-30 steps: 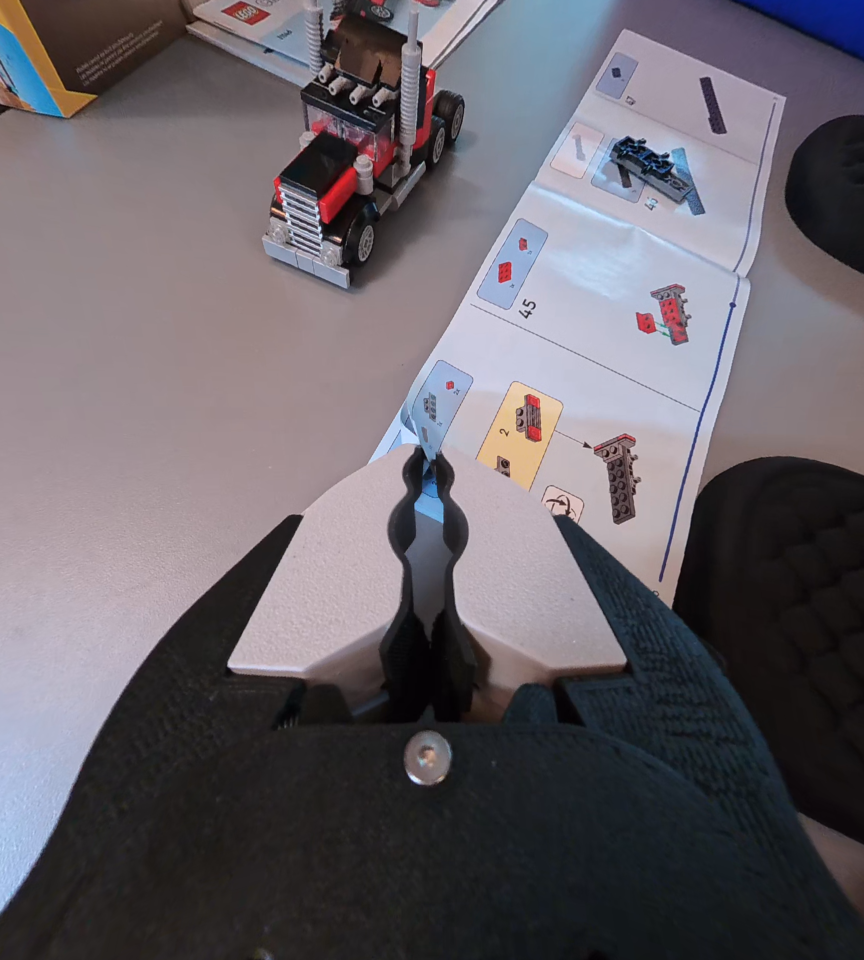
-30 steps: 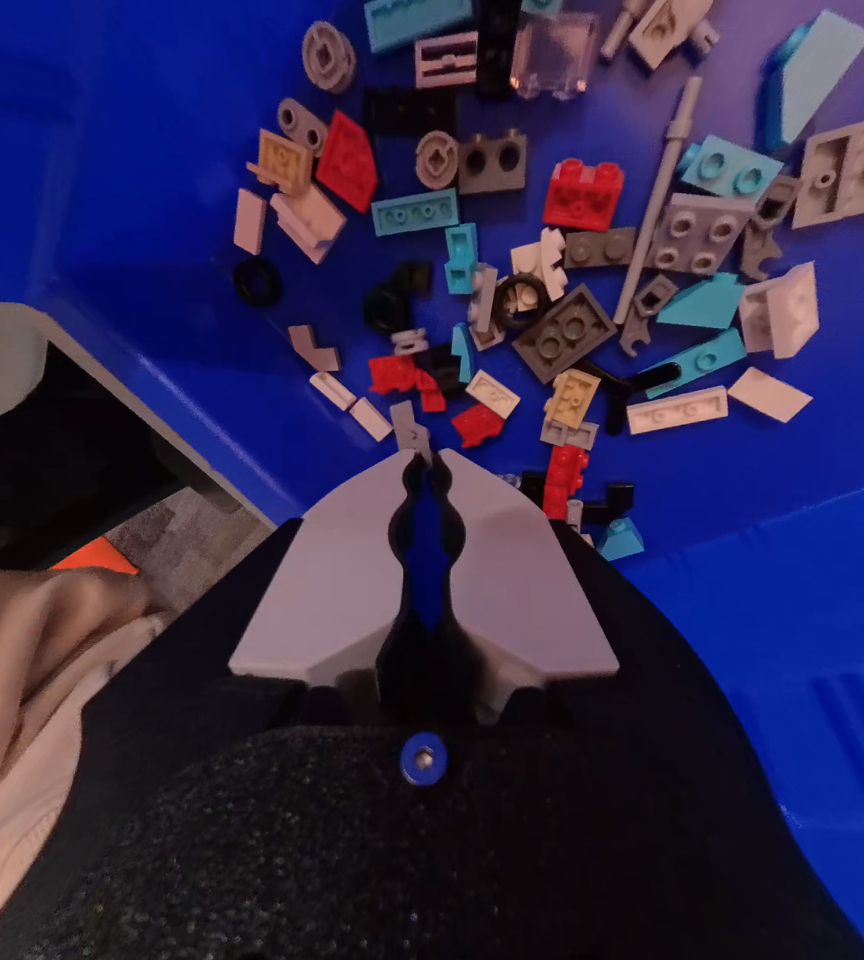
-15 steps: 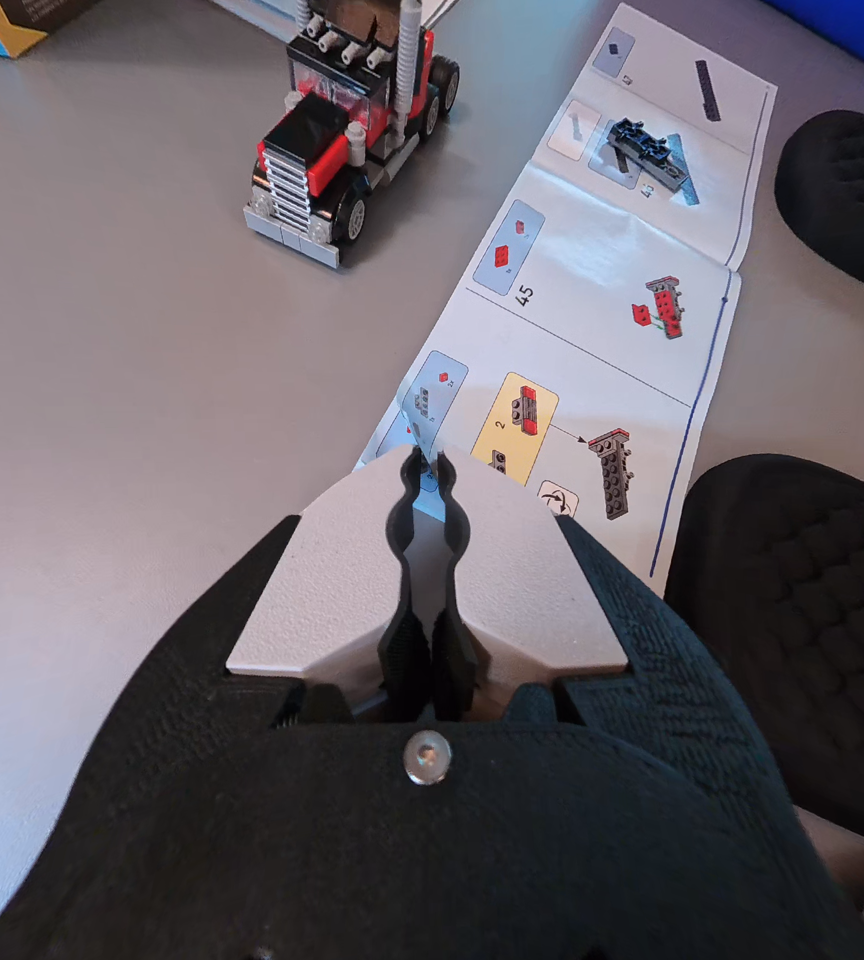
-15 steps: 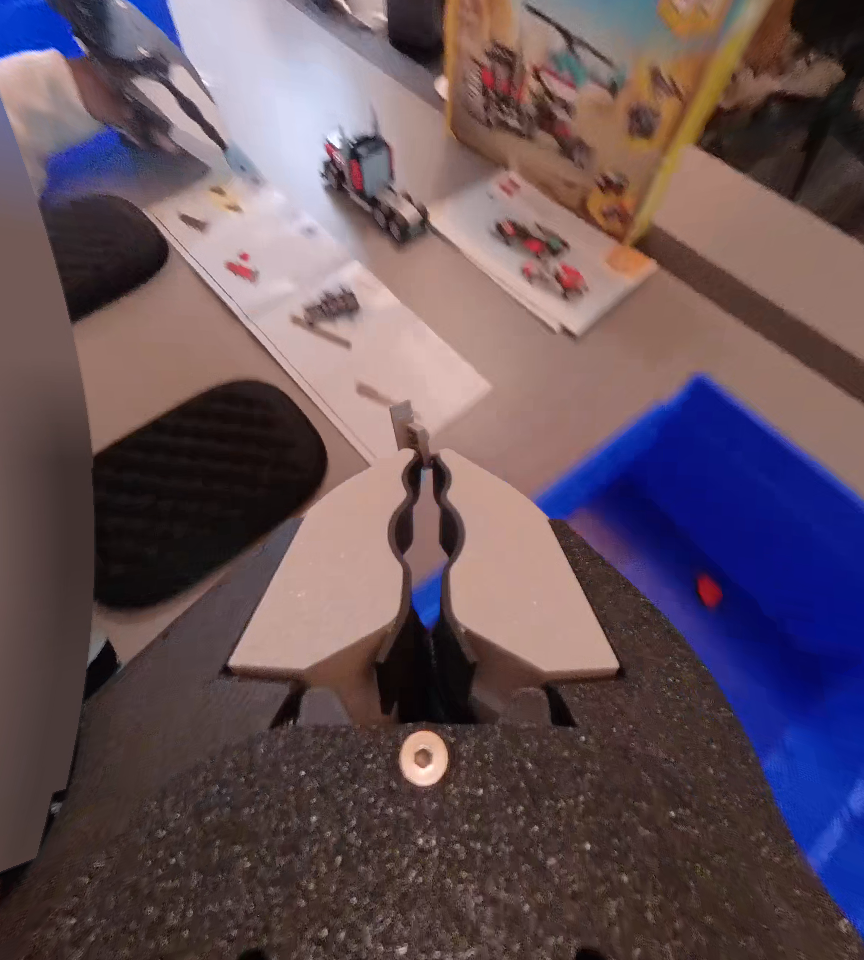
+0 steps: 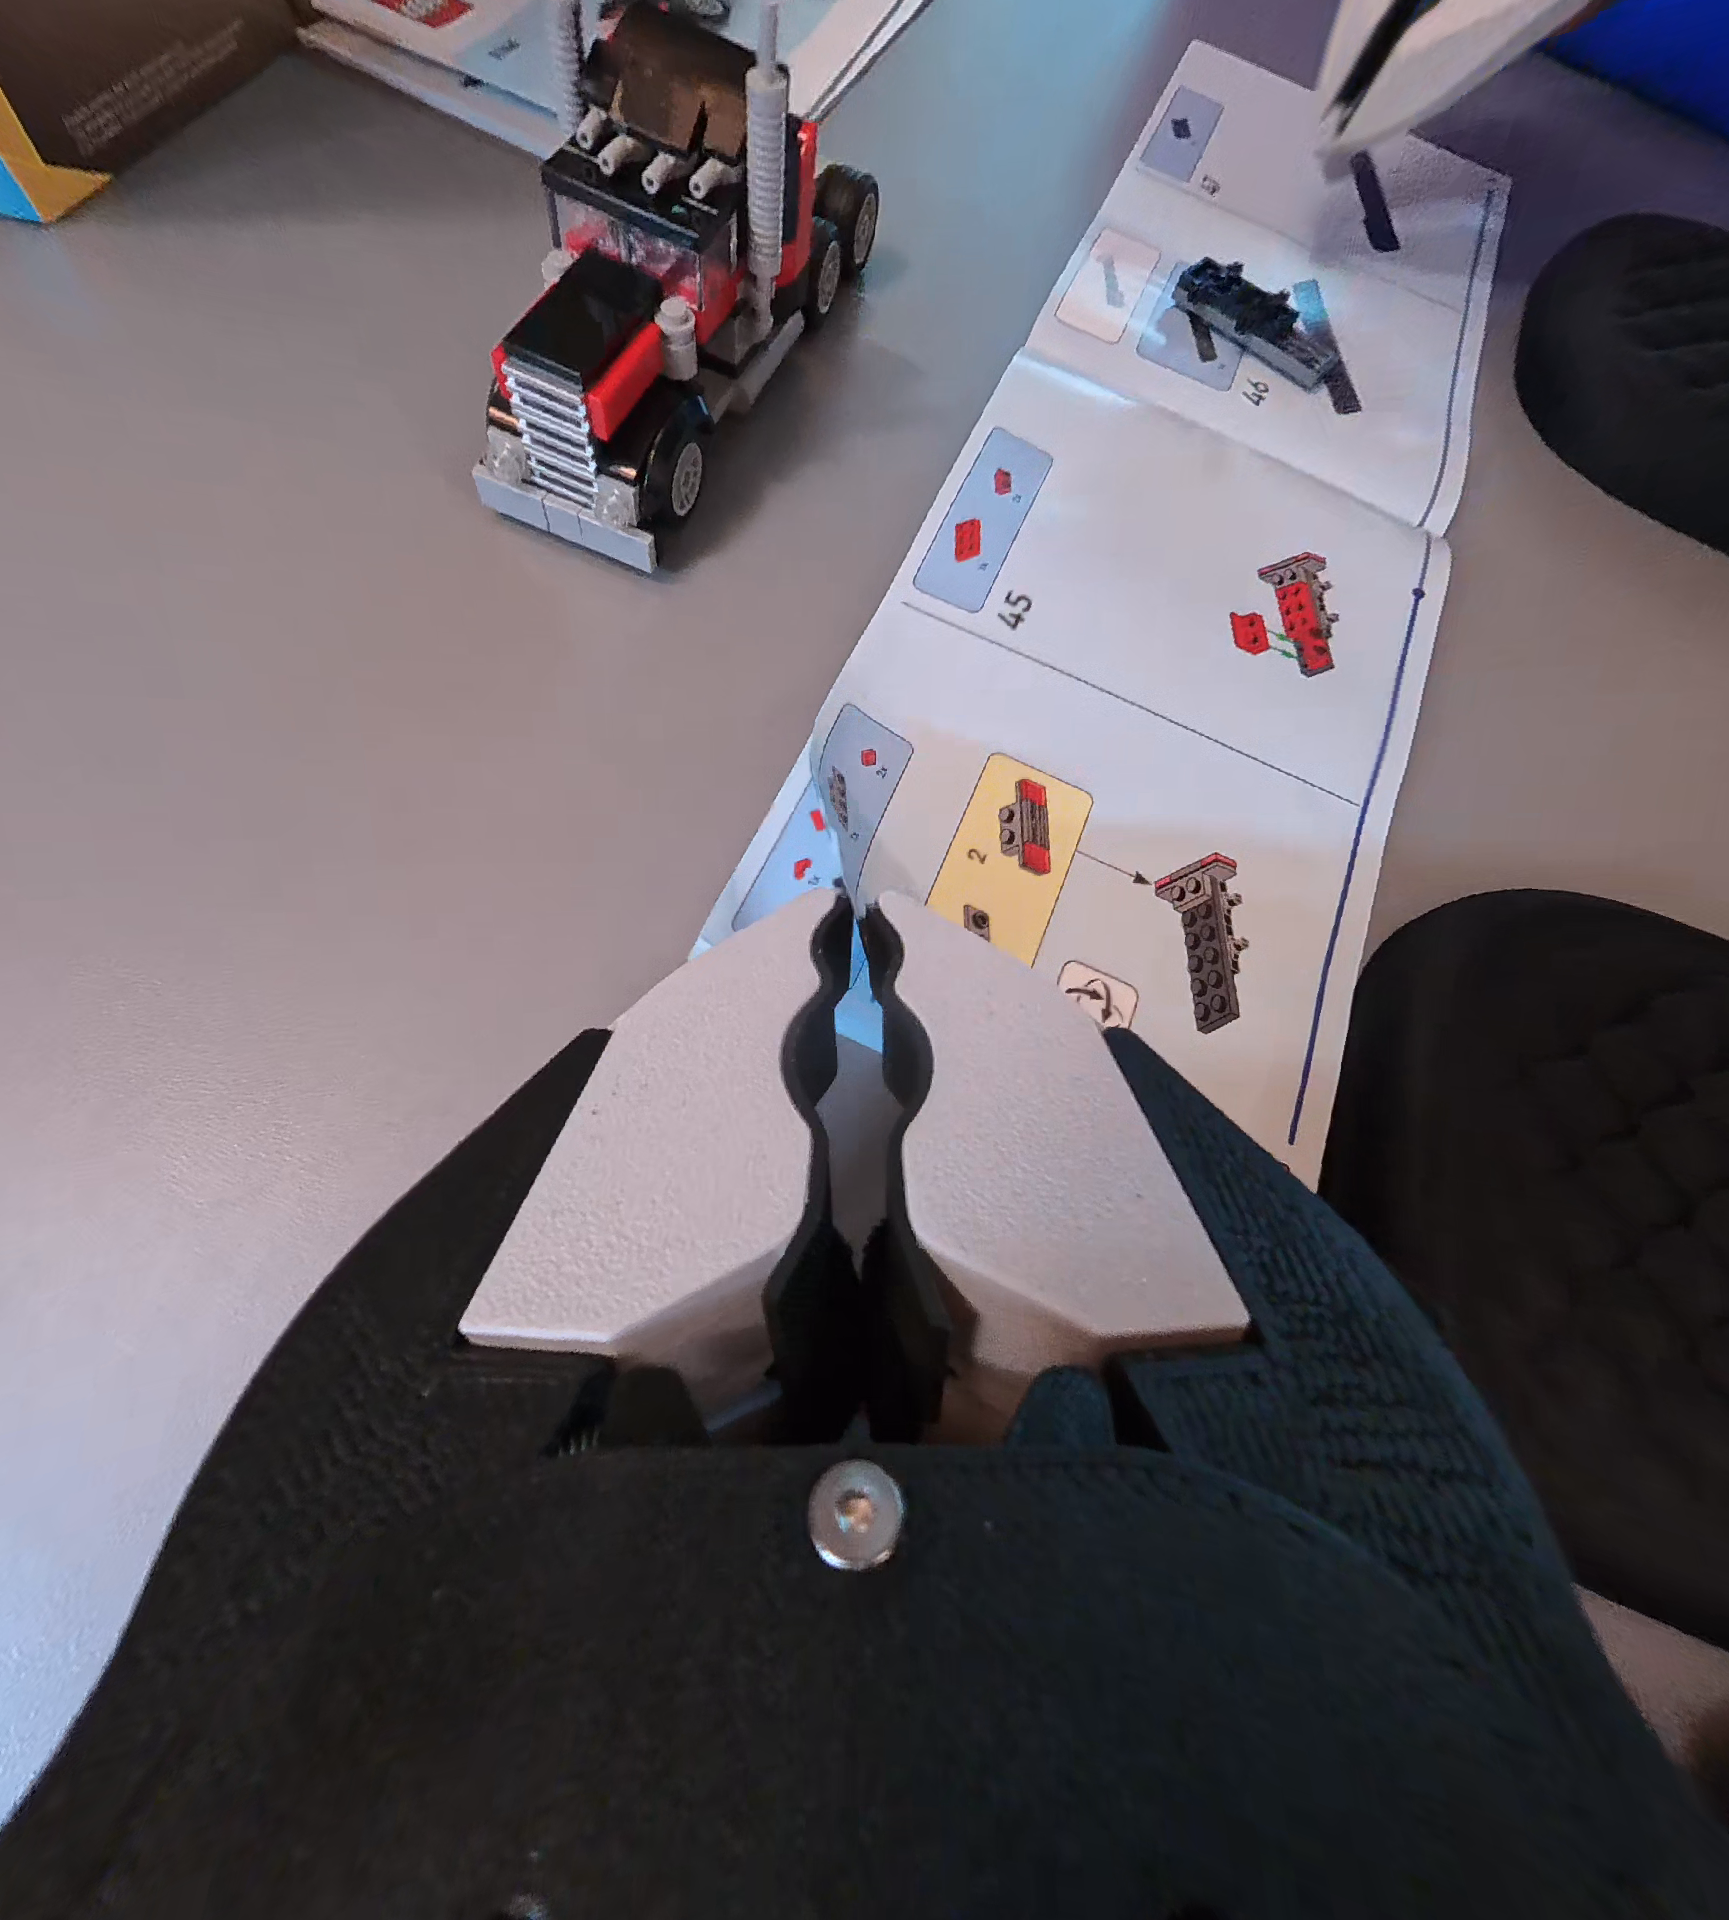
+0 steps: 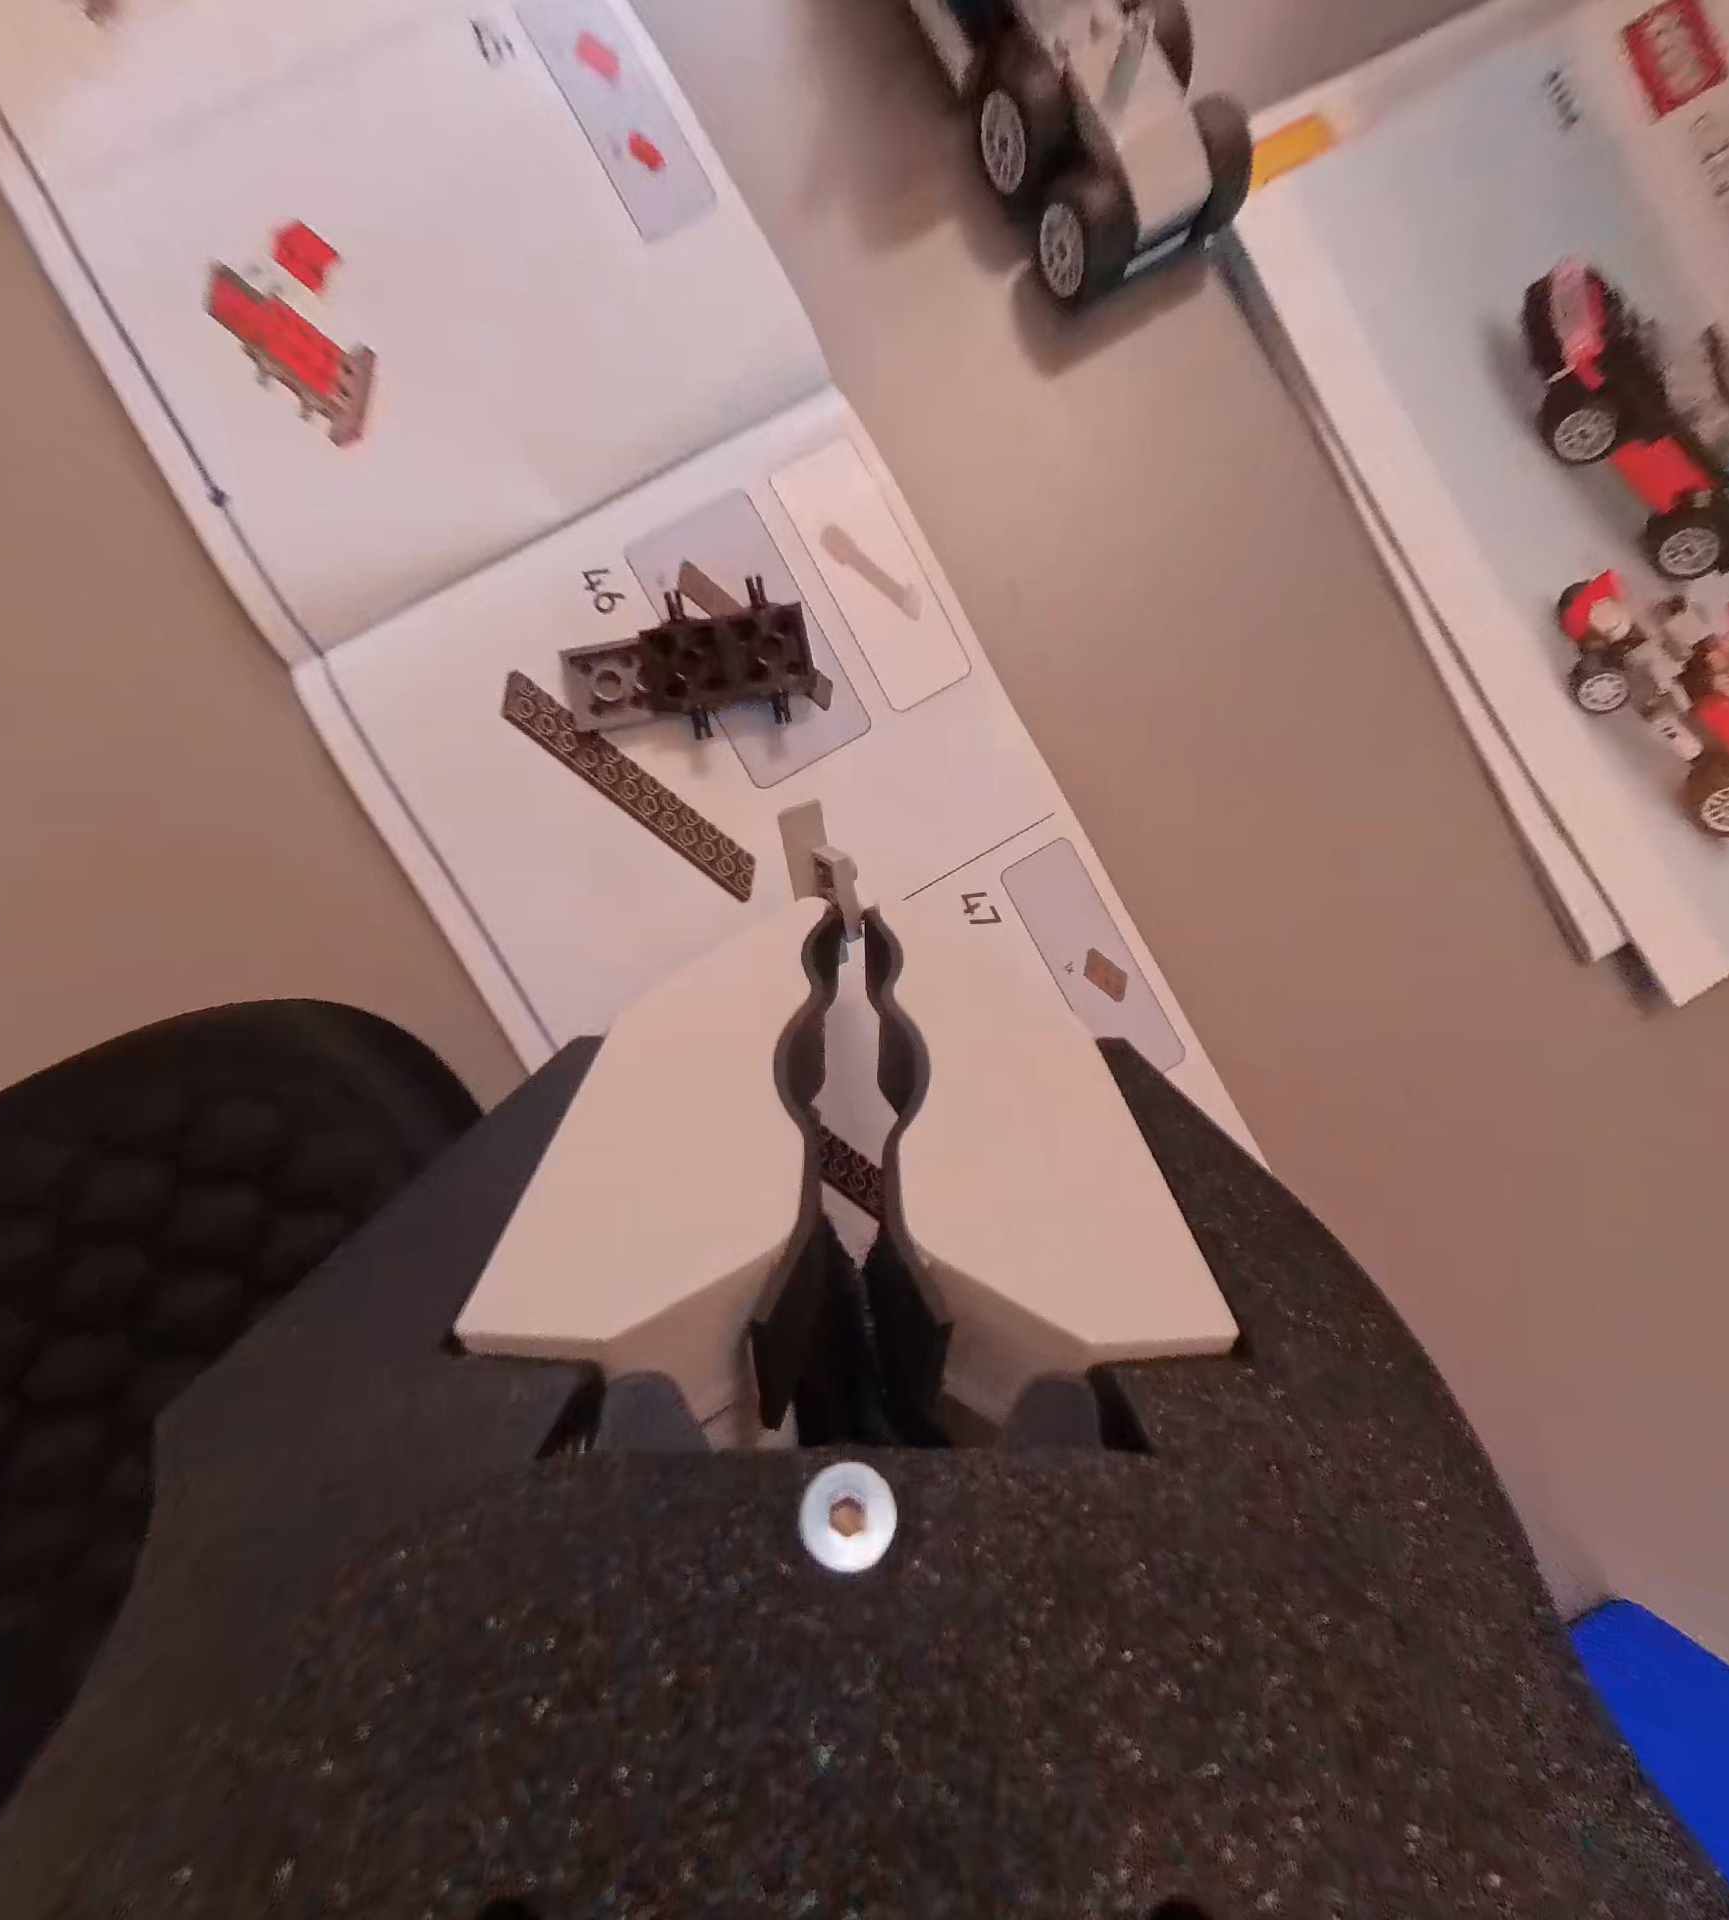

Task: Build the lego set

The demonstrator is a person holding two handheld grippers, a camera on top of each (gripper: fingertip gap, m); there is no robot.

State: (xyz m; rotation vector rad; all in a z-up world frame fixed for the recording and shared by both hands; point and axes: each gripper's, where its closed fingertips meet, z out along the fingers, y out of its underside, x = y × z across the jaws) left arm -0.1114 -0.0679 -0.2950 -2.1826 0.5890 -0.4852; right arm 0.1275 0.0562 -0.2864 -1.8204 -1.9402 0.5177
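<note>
The small grey hinged Lego piece (image 6: 824, 871) sits pinched in my right claw (image 6: 852, 920), the dark studded assembly (image 6: 709, 655) on the booklet's open page (image 6: 486, 665) just ahead-left; my left claw (image 5: 855, 906) nips a page corner.

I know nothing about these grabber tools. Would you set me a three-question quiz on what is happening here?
1. True or false: the right gripper is pinching a small grey piece.
2. What is the left gripper holding? A) a wheel B) a curled page corner of the instruction booklet C) nothing
3. Fill in: a dark assembly and a long brown plate lie on the open ____.

Key:
1. True
2. B
3. Booklet
</note>
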